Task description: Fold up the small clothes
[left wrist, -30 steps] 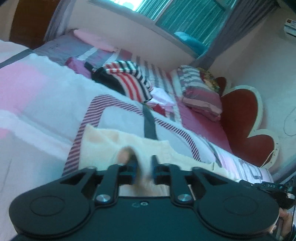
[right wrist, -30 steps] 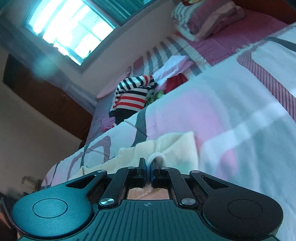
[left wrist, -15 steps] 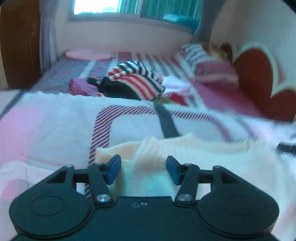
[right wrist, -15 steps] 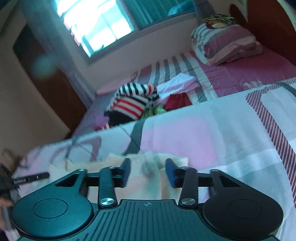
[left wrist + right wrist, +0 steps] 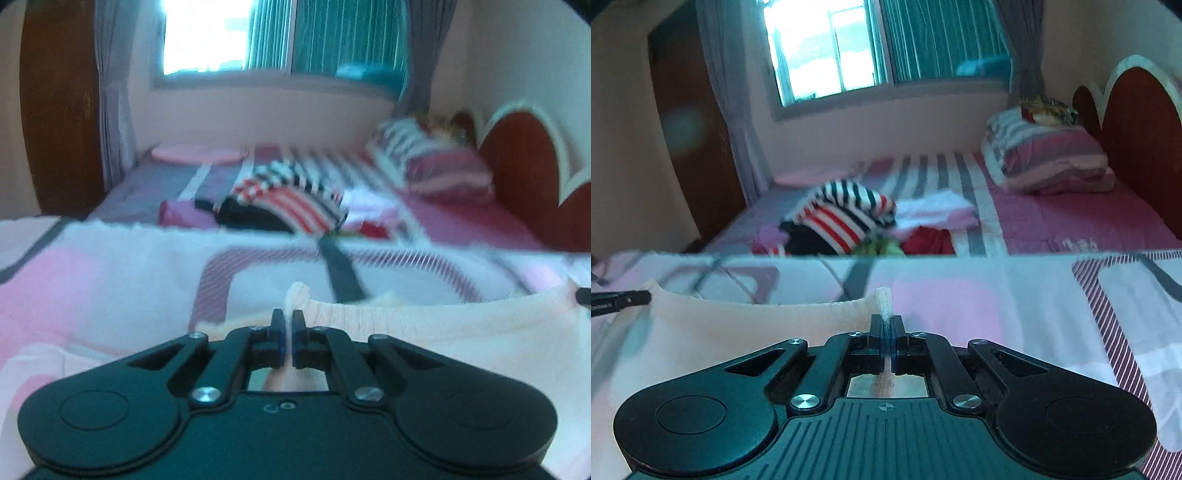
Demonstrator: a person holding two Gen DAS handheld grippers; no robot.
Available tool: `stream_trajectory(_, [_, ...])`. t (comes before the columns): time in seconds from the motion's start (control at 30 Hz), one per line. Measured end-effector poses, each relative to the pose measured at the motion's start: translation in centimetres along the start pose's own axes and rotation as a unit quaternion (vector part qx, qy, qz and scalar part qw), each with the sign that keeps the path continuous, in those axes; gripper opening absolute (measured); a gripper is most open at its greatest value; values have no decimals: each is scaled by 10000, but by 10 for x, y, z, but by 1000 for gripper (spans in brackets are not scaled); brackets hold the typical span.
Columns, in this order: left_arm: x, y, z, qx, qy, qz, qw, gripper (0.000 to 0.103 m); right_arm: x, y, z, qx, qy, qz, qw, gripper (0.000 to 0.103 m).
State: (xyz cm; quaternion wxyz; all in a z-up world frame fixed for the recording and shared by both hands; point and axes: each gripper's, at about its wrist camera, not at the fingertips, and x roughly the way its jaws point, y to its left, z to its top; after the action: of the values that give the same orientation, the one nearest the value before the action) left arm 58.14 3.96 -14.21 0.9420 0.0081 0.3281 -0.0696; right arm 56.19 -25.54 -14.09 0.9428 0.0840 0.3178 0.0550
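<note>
A small cream garment [image 5: 424, 328] lies spread on the pink and white patterned quilt [image 5: 110, 280]. My left gripper [image 5: 288, 317] is shut on its left corner, and a tuft of cream cloth sticks up between the fingers. In the right wrist view the same cream garment [image 5: 720, 332] stretches off to the left. My right gripper [image 5: 886, 323] is shut on its right corner, with a white nub of fabric poking above the pads. The cloth's edge runs taut between the two grippers. The other gripper's dark tip [image 5: 624, 299] shows at the left edge.
A pile of clothes lies farther back on the bed, topped by a striped red, white and black garment [image 5: 846, 214]. Beside it sit white and pink pieces [image 5: 934, 214]. A striped pillow [image 5: 1045, 162] and the red headboard [image 5: 1137, 140] stand at the right.
Both grippers let go of the cream garment, opened wide, rolled level, then closed again on its corners. The views now sit upright instead of tilted.
</note>
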Motion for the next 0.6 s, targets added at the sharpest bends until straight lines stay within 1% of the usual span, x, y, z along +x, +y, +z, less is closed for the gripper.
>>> stream_trajectory(0.03, [5,-1,-2,38,65,52,10000,5,10,-1,-4,29,199,-78,9998,2])
stream_trajectory(0.07, [6,-3,-2,82,68,114,9999,11,19,-2,-9,44,359,-166,9992,2])
stream_trajectory(0.1, [6,-5,-2,119,71,148,9998,29,21,-3,-11,78,335,-159,9993,2])
stream_trajectory(0.13, [5,-4,0,116,81,161,9998,47,19,-4,-12,154,260,-145,9994,5])
stream_trajectory(0.17, [3,-4,1,106,75,247,9996,86,18,-5,-11,227,274,-178,9992,22])
stream_trajectory(0.2, [-3,-5,1,143,-25,413,9990,87,16,-5,-9,275,238,-269,9990,34])
stream_trajectory(0.23, [-11,-7,1,230,-151,488,9984,87,8,-3,-8,268,41,-417,9988,53])
stream_trajectory(0.27, [-19,-10,2,324,-234,435,9983,85,0,1,-7,196,-247,-523,9981,53])
stream_trajectory(0.3, [-27,-16,3,354,-341,250,9985,85,-3,7,-4,147,-353,-475,9981,53])
stream_trajectory(0.33, [-33,-23,5,328,-395,11,9987,85,-3,13,-1,165,-338,-313,9988,53])
stream_trajectory(0.4, [-35,-45,8,375,-271,-577,9973,85,7,34,2,80,-122,107,9998,37])
stream_trajectory(0.43, [-34,-61,9,545,-214,-720,9957,85,13,48,1,-28,-39,273,9996,24])
stream_trajectory(0.47, [-31,-75,8,728,-133,-791,9941,85,19,63,0,-163,48,449,9988,22])
stream_trajectory(0.5, [-26,-86,7,887,4,-787,9929,85,24,75,-2,-270,152,555,9980,22])
stream_trajectory(0.53, [-23,-93,5,960,76,-675,9931,84,31,88,-5,-383,271,573,9973,22])
stream_trajectory(0.6, [-17,-98,2,967,80,-570,9936,84,41,99,-11,-497,402,492,9967,22])
